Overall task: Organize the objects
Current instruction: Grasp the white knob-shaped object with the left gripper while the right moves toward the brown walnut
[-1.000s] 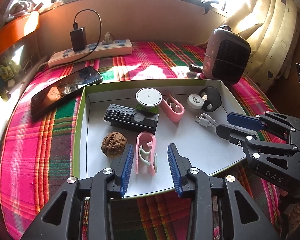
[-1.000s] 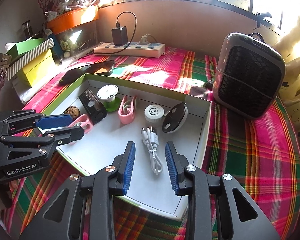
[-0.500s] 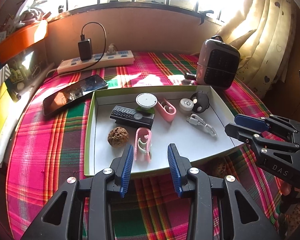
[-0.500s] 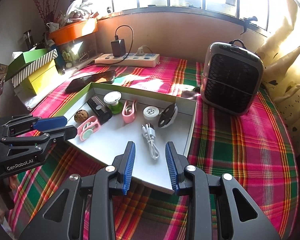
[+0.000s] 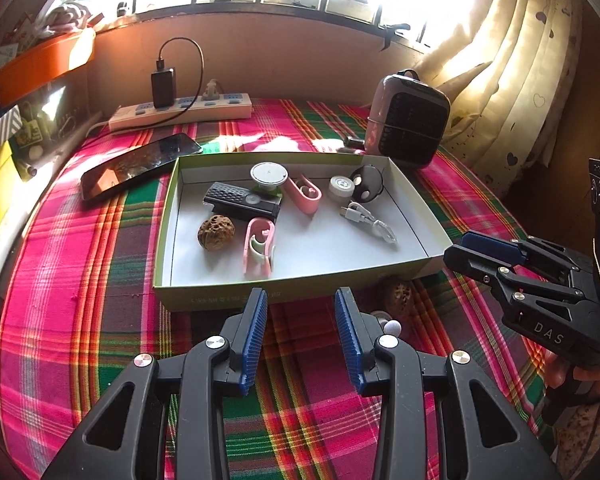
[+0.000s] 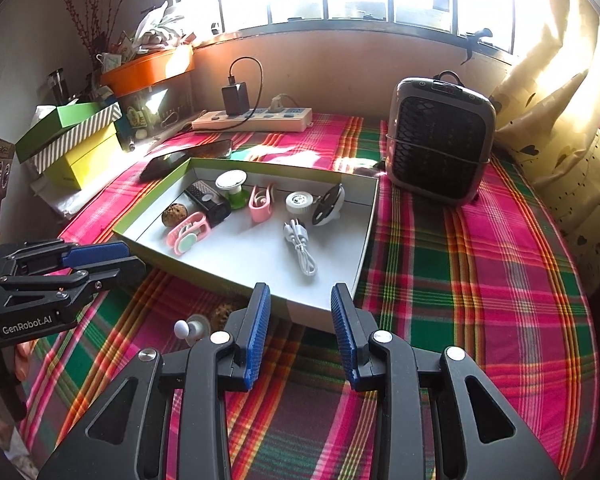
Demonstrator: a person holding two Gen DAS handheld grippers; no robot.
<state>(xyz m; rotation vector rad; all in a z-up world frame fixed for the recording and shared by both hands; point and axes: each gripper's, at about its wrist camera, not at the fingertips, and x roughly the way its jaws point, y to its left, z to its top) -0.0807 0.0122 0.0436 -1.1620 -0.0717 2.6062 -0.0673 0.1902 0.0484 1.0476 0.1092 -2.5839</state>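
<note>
We see a worktop [image 5: 80, 280] draped in a pink, green and red plaid cloth, with a window along its far edge. Toward the far right corner stands a small heater [image 6: 440, 140]; along the far edge lies a power strip [image 5: 180, 114] with a black charger plugged in. A dark phone [image 5: 136, 164] lies toward the far left, just beside the box.

The shallow, green-edged box [image 5: 300, 284] sits near the middle of the worktop. Inside it — all lying loose on the white floor — are a black ribbed device [image 5: 242, 202], a round white-topped piece on a green base [image 5: 269, 174], two pink clips [image 5: 259, 246], a white cable [image 5: 370, 222], a dark disc [image 5: 366, 184], a small white wheel-like piece [image 5: 341, 187] and a walnut [image 5: 216, 232].

Outside the box, against its near wall, lies a second walnut [image 5: 398, 294] with a small white knob [image 6: 190, 329] just beside it.

Our left claw [image 5: 302, 336] hangs over the cloth at the near edge, its blue pads partly apart with nothing between them. Our right claw [image 6: 300, 334] is the same — partly open, empty, above the box's near right corner.
</note>
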